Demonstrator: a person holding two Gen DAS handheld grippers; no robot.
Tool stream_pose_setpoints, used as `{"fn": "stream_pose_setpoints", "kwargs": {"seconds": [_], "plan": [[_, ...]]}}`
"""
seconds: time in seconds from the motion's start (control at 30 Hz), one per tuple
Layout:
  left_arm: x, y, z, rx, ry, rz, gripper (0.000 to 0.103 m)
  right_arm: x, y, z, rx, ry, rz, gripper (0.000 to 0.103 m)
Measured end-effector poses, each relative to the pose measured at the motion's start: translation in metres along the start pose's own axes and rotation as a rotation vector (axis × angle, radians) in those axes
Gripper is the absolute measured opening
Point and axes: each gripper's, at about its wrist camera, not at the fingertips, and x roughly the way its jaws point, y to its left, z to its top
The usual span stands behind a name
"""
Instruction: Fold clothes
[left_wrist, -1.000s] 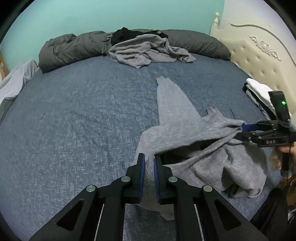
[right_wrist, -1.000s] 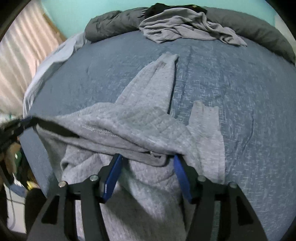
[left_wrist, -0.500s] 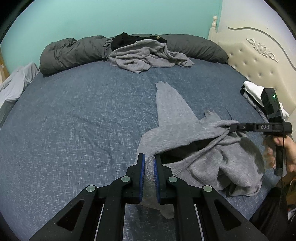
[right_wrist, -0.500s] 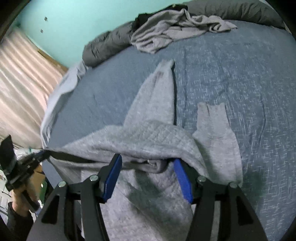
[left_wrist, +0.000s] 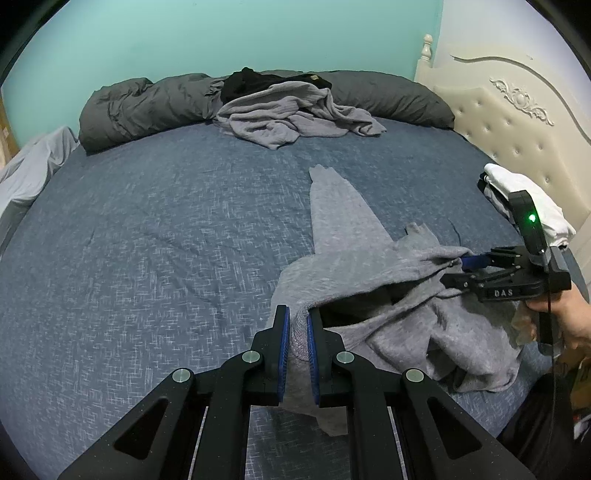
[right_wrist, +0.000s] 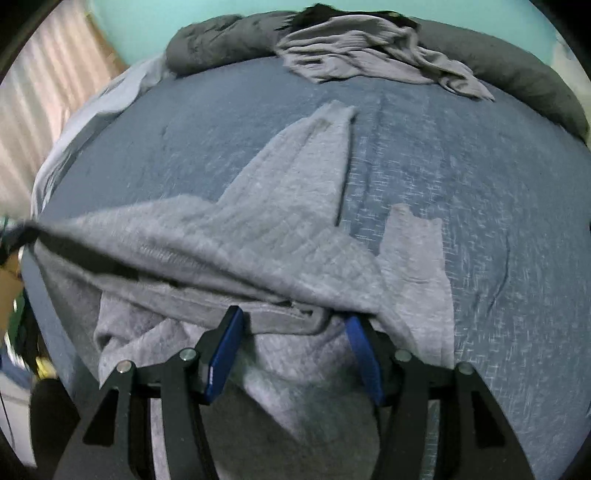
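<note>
The left claw (left_wrist: 295, 325) was pressed together on a fold of the grey sweater (left_wrist: 354, 266), pinching the hem edge low in the middle of the left wrist view. Over at the right edge of that same frame, the right claw (left_wrist: 466, 263) met the other end of that edge, its blue pads right at the cloth. From its own camera, though, the right claw (right_wrist: 293, 332) looked spread, pads wide apart with the bunched cloth lying between them, so whether it truly gripped the sweater could not be told.

The sweater lay low and to the right on the blue bed (left_wrist: 147, 240), its edge stretched between the two claws and lifted off the sheet, with a dark opening showing underneath. One sleeve (left_wrist: 332, 199) ran flat up the bed toward the middle of the frame; the other sleeve (right_wrist: 413, 251) lay short and flat to the right in the right wrist view. The body below the raised edge was still rumpled.

So how far along? By the look of it, early on this garment: it was being spread out, and no fold had been made yet. A heap of grey clothes (left_wrist: 295, 114) sat at the top centre against the dark rolled duvet (left_wrist: 147, 107), apparently waiting its turn. At the right edge, beside the cream headboard (left_wrist: 517, 122), a small stack of folded clothes (left_wrist: 524, 199) suggested some work was already done. Plenty left, in short.
</note>
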Motion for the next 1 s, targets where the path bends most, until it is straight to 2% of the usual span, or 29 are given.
{"fn": "stream_pose_setpoints", "kwargs": {"seconds": [0.07, 0.13, 0.2, 0.43, 0.6, 0.73, 1.0], "plan": [[0.0, -0.002, -0.001, 0.006, -0.002, 0.0, 0.01, 0.001, -0.009, 0.003, 0.075, -0.011, 0.017, 0.046], [-0.001, -0.005, -0.001, 0.011, -0.004, 0.0, 0.01, 0.001, -0.016, 0.007, 0.133, -0.021, 0.032, 0.022], [0.0, -0.006, -0.001, 0.011, -0.003, 0.0, 0.01, -0.008, -0.017, 0.01, 0.156, -0.048, 0.036, 0.01], [-0.018, -0.004, 0.01, -0.002, -0.039, 0.029, 0.01, -0.084, -0.01, 0.025, 0.133, -0.214, 0.067, 0.007], [-0.056, -0.016, 0.032, 0.007, -0.109, 0.047, 0.009, -0.159, 0.0, 0.04, 0.103, -0.366, 0.079, 0.007], [-0.1, -0.029, 0.06, 0.022, -0.189, 0.06, 0.009, -0.226, 0.009, 0.051, 0.063, -0.472, 0.074, 0.006], [-0.216, -0.058, 0.129, 0.066, -0.379, 0.087, 0.008, -0.368, 0.028, 0.069, -0.001, -0.669, 0.05, 0.006]]}}
